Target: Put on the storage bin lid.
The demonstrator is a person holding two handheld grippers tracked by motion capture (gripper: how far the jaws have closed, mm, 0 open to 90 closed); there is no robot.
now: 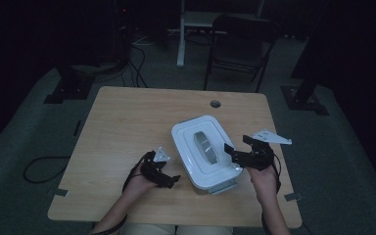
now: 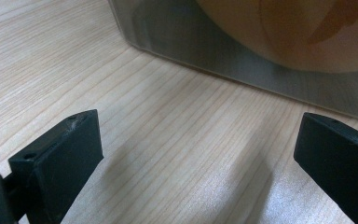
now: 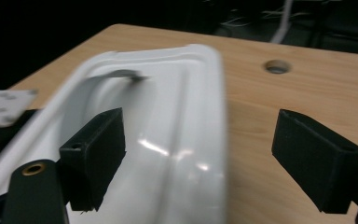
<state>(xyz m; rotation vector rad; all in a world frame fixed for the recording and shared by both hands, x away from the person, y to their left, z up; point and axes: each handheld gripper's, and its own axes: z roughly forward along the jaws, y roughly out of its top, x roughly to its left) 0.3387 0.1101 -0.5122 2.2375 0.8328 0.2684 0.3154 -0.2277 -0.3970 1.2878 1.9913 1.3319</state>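
box (image 1: 203, 152): glossy white rounded-rectangular lid, grey handle | desk (image 1: 127, 127): pale woodgrain | left hand-held gripper (image 1: 169, 178): wide open, empty, 8 o'clock of box | right hand-held gripper (image 1: 235, 152): wide open, empty, 3 o'clock

Left gripper (image 2: 196, 163) w/ jaws spread wide, nothing btwn them, just bare wood tabletop (image 2: 121, 93). Straight ahead, beyond the jaw tips & apart from them: clear plastic container (image 2: 223, 56) standing on the table, its wall crossing the top, an orange-tan shape seen thru it.
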